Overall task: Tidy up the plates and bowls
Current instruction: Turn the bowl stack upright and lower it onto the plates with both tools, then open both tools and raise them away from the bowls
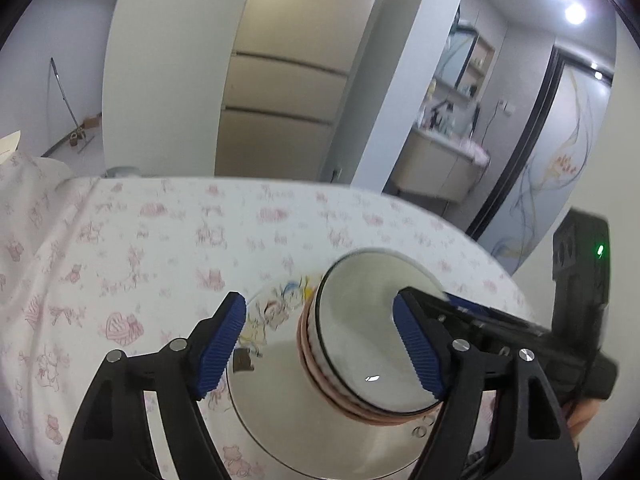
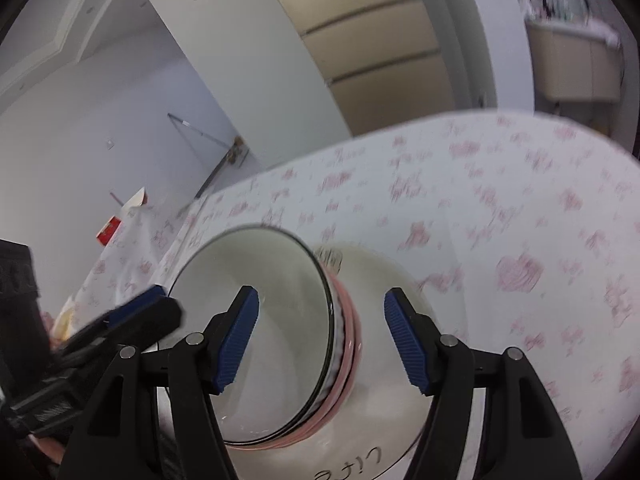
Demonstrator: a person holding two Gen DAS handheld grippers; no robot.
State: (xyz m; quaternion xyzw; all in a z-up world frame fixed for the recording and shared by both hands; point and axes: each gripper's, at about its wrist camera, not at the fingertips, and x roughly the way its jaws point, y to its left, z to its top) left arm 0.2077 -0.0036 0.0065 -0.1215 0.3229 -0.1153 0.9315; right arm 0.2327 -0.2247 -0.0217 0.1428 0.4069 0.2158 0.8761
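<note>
Bowl [image 1: 360, 340] on plate [image 1: 280, 420] (grippers beside)

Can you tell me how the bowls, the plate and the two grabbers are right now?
bowls: stacked, sitting on the plate.
plate: flat on the tablecloth, under the bowls.
left gripper: jaws open, holding nothing.
right gripper: jaws open, either side of the bowls' rim, not pressing.

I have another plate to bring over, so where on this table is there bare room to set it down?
The tablecloth lies bare from the plate out to the table's far edge, and equally on the plate's right in the right wrist view. It is crowded at the stacked bowls on the plate, where both grippers hover with open jaws.
</note>
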